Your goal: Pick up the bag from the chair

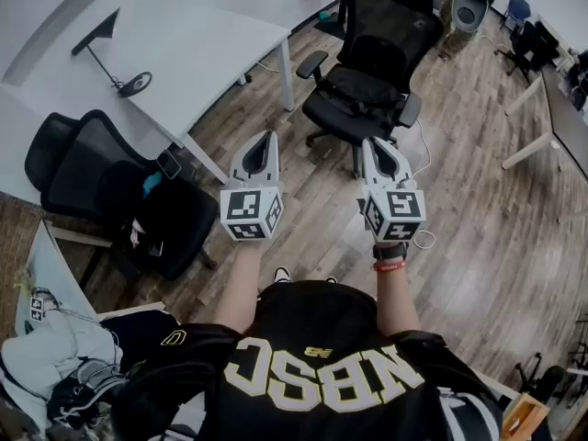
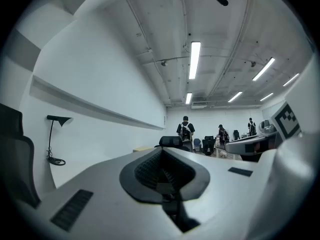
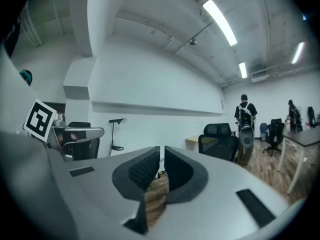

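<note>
A black bag [image 1: 173, 217] lies on the seat of a black mesh chair [image 1: 81, 162] at the left of the head view, with a teal item [image 1: 152, 184] at its top. My left gripper [image 1: 266, 141] is held level in the air to the right of that chair, jaws shut and empty. My right gripper [image 1: 372, 147] hangs beside it, also shut on nothing. In the left gripper view the jaws [image 2: 162, 171] meet and face a white wall. In the right gripper view the jaws [image 3: 161, 170] are together over wood floor. The bag shows in neither gripper view.
A white table [image 1: 207, 49] with a black desk lamp [image 1: 110, 53] stands behind the bag's chair. A second black office chair [image 1: 367, 85] is straight ahead, a white cable [image 1: 424, 159] beside it. Pale clothing [image 1: 46, 352] lies at the lower left. People [image 2: 185, 131] stand far off.
</note>
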{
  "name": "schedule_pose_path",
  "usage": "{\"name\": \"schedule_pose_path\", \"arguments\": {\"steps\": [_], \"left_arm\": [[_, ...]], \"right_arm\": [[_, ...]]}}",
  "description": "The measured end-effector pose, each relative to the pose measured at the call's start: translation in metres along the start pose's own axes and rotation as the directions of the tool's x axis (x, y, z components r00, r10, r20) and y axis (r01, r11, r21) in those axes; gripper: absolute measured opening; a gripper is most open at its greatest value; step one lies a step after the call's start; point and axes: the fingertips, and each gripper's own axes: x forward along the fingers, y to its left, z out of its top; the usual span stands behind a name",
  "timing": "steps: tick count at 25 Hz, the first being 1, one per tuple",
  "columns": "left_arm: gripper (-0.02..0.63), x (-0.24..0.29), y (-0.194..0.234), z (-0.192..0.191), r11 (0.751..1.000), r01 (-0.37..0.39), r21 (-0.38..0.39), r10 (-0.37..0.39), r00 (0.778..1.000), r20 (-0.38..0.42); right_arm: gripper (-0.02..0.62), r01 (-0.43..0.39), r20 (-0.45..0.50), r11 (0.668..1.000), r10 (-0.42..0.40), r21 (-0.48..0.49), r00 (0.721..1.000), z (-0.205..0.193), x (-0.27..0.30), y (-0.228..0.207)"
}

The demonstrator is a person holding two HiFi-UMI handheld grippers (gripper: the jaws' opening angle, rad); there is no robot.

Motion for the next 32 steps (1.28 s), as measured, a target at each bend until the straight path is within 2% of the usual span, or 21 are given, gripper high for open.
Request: {"name": "schedule_pose_path", "arguments": {"steps": [7, 12, 19, 24, 28, 32], "left_arm": [[0.014, -0.002, -0.014, -0.004, 0.999, -0.033, -0.001, 0.033, 0.999, -0.009], [0.015, -0.01, -0.022, -0.012, 0.998, -0.064, 0.028, 0.065, 0.997, -0.04], [0.014, 0.001, -0.015, -0.033, 0.996, -0.084, 0.031, 0.087, 0.993, -0.085], [0.014, 0.055, -0.011, -0.047, 1.0, -0.026, -0.001, 0.026, 0.997, -0.076], [0.014, 0.114, 0.013, -0.056, 1.0, 0.007, -0.025, -0.009, 0.997, -0.083], [0.014, 0.176, 0.028, -0.048, 0.996, 0.083, -0.03, -0.085, 0.995, -0.061]], "right_arm": [[0.029, -0.052, 0.003, 0.999, 0.052, 0.006, 0.999, -0.001, -0.004, 0.0], [0.029, -0.082, 0.02, 0.994, 0.081, 0.068, 0.997, -0.011, -0.005, -0.008], [0.026, -0.07, -0.006, 0.993, 0.071, 0.09, 0.997, -0.032, 0.014, -0.023], [0.025, -0.019, -0.027, 0.998, 0.02, 0.061, 0.999, -0.033, 0.047, -0.046], [0.025, -0.007, -0.051, 0.998, 0.01, 0.055, 0.999, -0.031, 0.099, -0.056], [0.025, 0.043, -0.051, 0.998, -0.04, 0.054, 0.998, -0.018, 0.146, -0.073]]}}
